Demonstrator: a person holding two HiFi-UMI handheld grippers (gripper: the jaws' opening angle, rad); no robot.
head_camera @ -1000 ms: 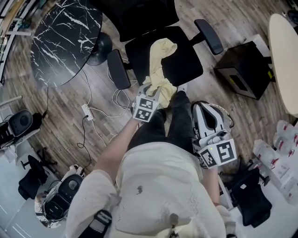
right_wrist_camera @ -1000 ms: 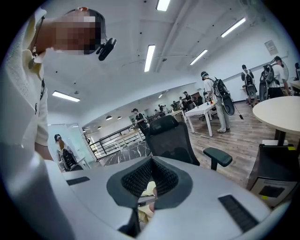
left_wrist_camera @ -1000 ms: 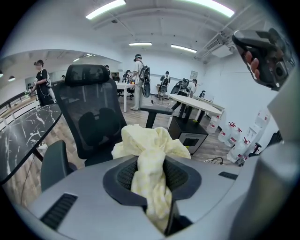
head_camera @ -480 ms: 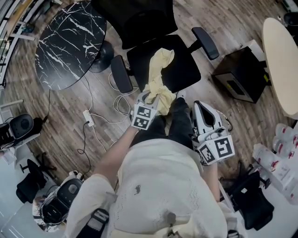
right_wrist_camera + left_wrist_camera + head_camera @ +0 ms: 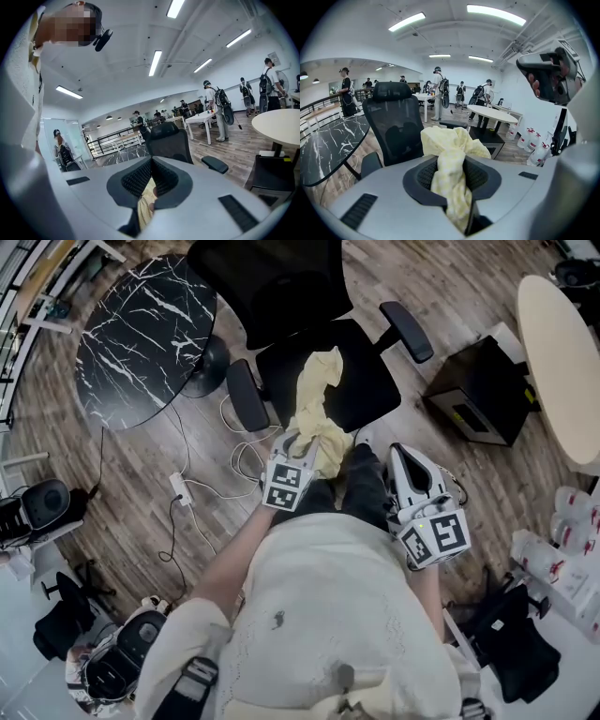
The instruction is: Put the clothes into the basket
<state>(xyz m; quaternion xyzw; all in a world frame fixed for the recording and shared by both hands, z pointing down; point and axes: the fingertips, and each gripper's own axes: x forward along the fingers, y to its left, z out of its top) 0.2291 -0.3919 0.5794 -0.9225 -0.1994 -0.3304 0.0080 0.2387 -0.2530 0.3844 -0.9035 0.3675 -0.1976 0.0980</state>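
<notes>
A pale yellow cloth (image 5: 317, 395) trails from the seat of a black office chair (image 5: 370, 371) up into my left gripper (image 5: 302, 439). In the left gripper view the cloth (image 5: 449, 150) is bunched between the jaws, and that gripper (image 5: 452, 166) is shut on it, with the chair back (image 5: 393, 126) behind. My right gripper (image 5: 401, 454) hangs to the right above the person's legs, apart from the cloth. In its own view the right gripper (image 5: 151, 164) has its pads meeting at the tips. A sliver of yellow shows low behind them.
A round black marble table (image 5: 141, 334) stands at the left, a black box (image 5: 478, 395) and a beige round table (image 5: 562, 352) at the right. Cables and a power strip (image 5: 178, 486) lie on the wood floor. White bottles (image 5: 562, 540) sit at the far right. People stand in the background.
My left gripper has risen with the cloth, drawing more of it up off the chair seat. The right gripper has lifted a little too.
</notes>
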